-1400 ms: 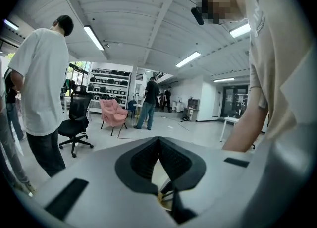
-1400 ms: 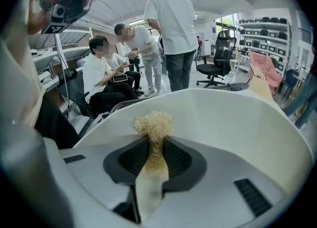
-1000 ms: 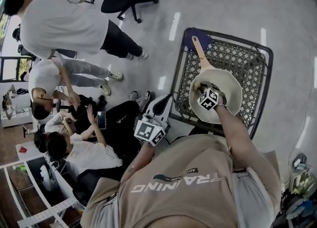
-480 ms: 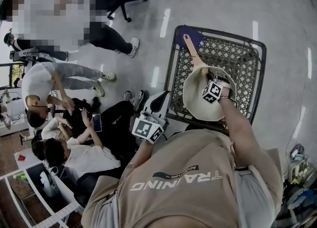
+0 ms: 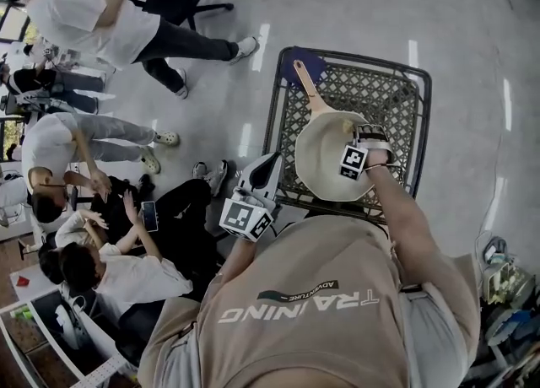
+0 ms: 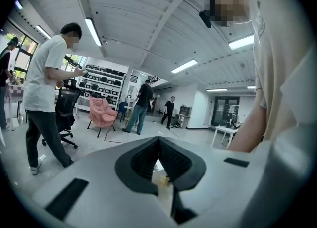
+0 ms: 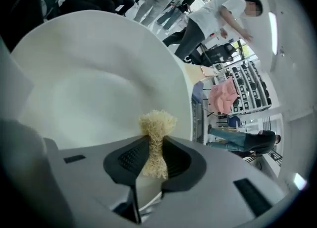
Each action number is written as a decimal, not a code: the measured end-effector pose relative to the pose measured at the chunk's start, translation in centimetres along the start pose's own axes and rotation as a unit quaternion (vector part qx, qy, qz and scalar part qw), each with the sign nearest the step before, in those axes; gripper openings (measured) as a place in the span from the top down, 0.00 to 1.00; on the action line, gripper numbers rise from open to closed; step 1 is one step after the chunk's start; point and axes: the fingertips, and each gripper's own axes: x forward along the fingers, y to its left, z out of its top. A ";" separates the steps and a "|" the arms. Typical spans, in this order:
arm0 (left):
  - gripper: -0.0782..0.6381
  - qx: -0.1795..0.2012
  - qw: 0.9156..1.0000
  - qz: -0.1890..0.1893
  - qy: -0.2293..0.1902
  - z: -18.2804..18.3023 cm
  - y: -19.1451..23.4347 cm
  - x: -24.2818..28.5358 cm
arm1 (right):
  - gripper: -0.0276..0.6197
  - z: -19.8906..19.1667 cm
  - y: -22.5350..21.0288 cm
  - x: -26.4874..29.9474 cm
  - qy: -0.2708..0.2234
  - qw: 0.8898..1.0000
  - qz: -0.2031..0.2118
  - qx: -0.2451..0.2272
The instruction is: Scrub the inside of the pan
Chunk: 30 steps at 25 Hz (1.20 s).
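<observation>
A dark wire basket (image 5: 419, 116) with a diamond-lattice floor and a rounded rectangular rim stands on the glossy grey floor (image 5: 472, 24). Inside the basket lies the pan (image 5: 325, 163), round, shallow and smooth, cream-coloured. Its slim wooden handle (image 5: 309, 91) slants toward the basket's far-left corner, where a blue patch shows.

Within the basket's near half, the right gripper (image 5: 358, 132) tilts down into the bowl. Its ribbed black pads are clamped on a scrubber (image 7: 156, 125), a pale straw-coloured bundle of coarse, wiry fibres pinched to a waist, its frayed tuft spreading against the matt inner wall.

The left gripper (image 5: 272, 164) hangs outside the basket, just beside its near-left rim and pointing roughly level. Its jaws meet at their tips with no tool between them; only a tiny yellowish crumb sits low between the pads.
</observation>
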 end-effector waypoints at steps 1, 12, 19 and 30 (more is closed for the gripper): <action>0.87 0.001 1.000 0.000 -0.001 0.0 -0.2 -0.2 | 0.81 -0.5 0.6 0.0 0.013 1.000 0.014 -0.013; 0.87 -0.005 1.000 0.014 -0.008 -1.8 -1.2 -3.2 | 0.81 -3.8 6.0 -0.7 0.105 0.983 0.120 -0.091; 0.87 -0.017 1.000 0.013 -0.022 -2.3 -2.1 -4.7 | 0.82 -4.0 10.4 -3.7 0.124 0.963 0.221 -0.090; 0.87 -0.009 0.999 -0.021 -0.041 -2.8 -3.1 -5.6 | 0.82 -1.8 14.7 -6.5 0.118 0.933 0.337 0.044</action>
